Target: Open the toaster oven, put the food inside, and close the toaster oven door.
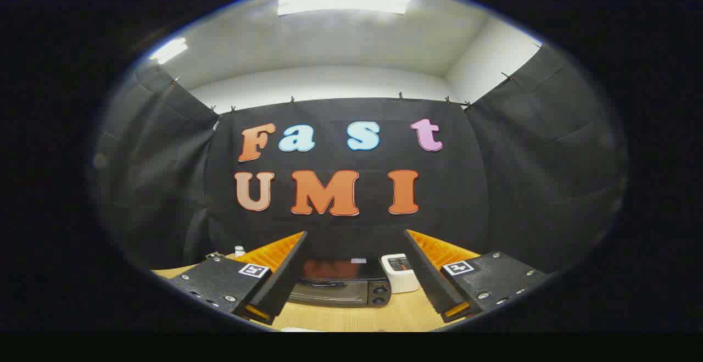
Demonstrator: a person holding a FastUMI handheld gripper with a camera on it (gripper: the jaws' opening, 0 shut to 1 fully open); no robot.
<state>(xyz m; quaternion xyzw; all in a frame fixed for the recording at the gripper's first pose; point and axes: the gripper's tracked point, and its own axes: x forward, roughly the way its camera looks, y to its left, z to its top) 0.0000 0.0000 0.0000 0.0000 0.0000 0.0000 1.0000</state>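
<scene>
The toaster oven (pixel 340 288) is seen on the wooden table (pixel 395 318), door closed, beyond the fingers and framed between them. A white appliance (pixel 401 271) stands just beside it. The gripper (pixel 354 274) is spread wide, nothing held.

Gripper (pixel 356 241) with two angled, ribbed-backed fingers spread wide, on black blocks bearing silver screws and square black-and-white markers

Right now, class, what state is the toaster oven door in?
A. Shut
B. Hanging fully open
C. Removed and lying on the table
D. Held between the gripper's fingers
A: the toaster oven door sits flush, handle across its front, beyond the open gripper, whose fingers are spread and hold nothing.
</scene>
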